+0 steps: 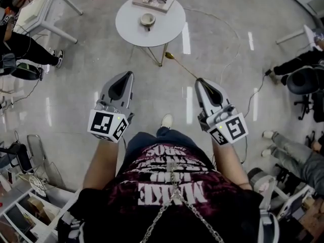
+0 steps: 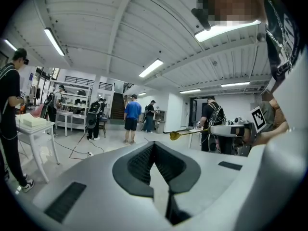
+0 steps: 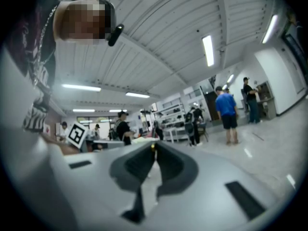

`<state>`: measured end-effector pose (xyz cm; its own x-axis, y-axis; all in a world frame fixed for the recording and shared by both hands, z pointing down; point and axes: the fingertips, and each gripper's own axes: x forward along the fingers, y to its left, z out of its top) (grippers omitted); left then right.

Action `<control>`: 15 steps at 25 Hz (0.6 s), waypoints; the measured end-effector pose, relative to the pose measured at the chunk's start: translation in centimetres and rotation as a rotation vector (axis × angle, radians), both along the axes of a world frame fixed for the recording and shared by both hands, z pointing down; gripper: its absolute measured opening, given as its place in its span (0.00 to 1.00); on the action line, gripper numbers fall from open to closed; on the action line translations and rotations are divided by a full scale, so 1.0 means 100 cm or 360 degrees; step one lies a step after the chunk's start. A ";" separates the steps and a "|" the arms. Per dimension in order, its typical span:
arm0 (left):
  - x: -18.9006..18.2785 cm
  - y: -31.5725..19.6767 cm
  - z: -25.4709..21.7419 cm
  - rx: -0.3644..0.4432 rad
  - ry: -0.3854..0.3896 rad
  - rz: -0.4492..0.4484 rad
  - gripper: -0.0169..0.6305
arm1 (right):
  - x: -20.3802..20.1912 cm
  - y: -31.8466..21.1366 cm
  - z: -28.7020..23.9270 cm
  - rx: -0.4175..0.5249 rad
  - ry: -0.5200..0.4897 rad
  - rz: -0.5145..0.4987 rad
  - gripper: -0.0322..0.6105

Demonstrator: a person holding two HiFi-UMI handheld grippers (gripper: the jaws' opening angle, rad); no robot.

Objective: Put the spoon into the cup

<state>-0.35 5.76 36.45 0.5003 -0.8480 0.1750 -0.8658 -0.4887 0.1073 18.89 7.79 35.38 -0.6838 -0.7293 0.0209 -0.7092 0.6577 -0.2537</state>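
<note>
Right gripper (image 1: pixel 198 80): we have its jaws pinched narrow on the tail end of the spoon's handle, and it points about level, so the spoon sticks out ahead like an extension of it.
Spoon (image 1: pixel 181 67): gold, it runs forward and leftward from the right gripper's tips. The bowl is at the far end, in the air above the floor (image 1: pixel 76 90) and short of the table. We judge that gripping the very end buys reach and leaves the bowl free to enter the cup first.
Cup (image 1: pixel 147 19): it sits well ahead of both grippers, upright with its mouth up, and apart from the spoon's bowl.
Table (image 1: pixel 126 32): round and white, it carries the cup near its middle, so we can approach from the near side.
Book (image 1: pixel 154 0): it lies past the cup at the table's far edge, outside the line from the right gripper to the cup.
Left gripper (image 1: pixel 130 74): its jaws are together on nothing. It is held beside the right gripper and clear of the spoon. We take it as spare, free to steady the cup if needed.
Stage: carrying, as we judge it; the spoon is not yet in the cup.
Risk: a long handle held at its tip may pivot between the pads when the bowl touches the cup's rim.
</note>
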 end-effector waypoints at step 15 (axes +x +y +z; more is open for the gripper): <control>-0.058 0.004 -0.035 0.0090 -0.0045 -0.0148 0.07 | -0.020 -0.025 -0.018 0.0069 0.0000 -0.0034 0.11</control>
<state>-6.15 6.16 32.96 0.4146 -0.8994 0.1385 -0.9100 -0.4108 0.0566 16.86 5.31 33.58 -0.6993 -0.7147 -0.0105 -0.6949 0.6831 -0.2247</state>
